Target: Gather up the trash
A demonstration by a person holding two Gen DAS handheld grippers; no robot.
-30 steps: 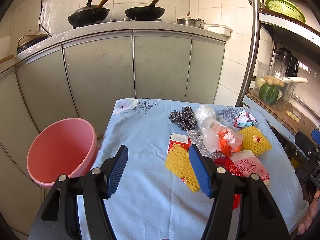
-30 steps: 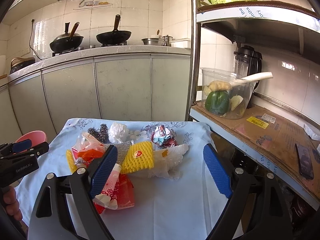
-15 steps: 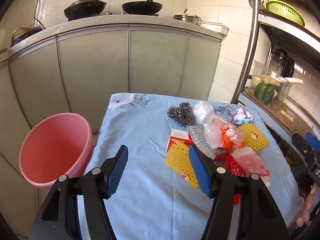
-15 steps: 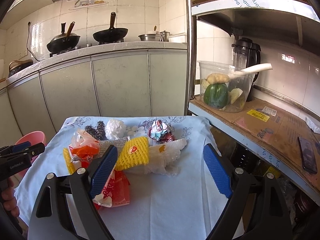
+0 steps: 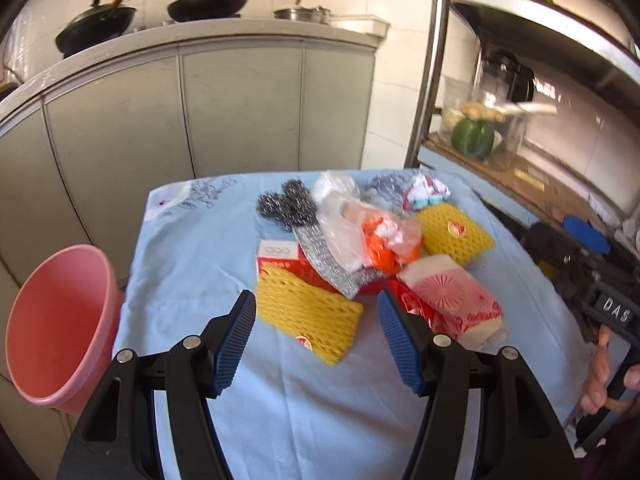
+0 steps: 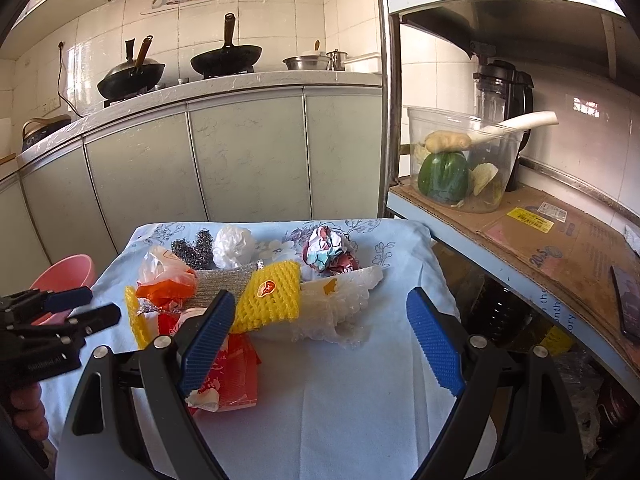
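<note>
Right gripper [image 6: 316, 336]: blue-padded fingers [image 6: 206, 340] spread wide, holding nothing, above the blue tablecloth [image 6: 340, 408].
Left gripper [image 6: 82, 306]: at the left edge, fingers apart, beside the pink bucket [image 6: 66, 274].
Trash pile on the cloth: yellow foam net [image 6: 268, 298] over a white foam net [image 6: 340, 308]; silver mesh pad [image 6: 222, 284]; orange plastic bag [image 6: 168, 284]; steel scourers [image 6: 192, 248]; white crumpled bag [image 6: 234, 244]; crumpled printed wrapper [image 6: 328, 254]; red packet [image 6: 236, 376] nearest the camera.
Shelf at right: clear tub [image 6: 460, 164] containing a green pepper [image 6: 442, 176].
</note>
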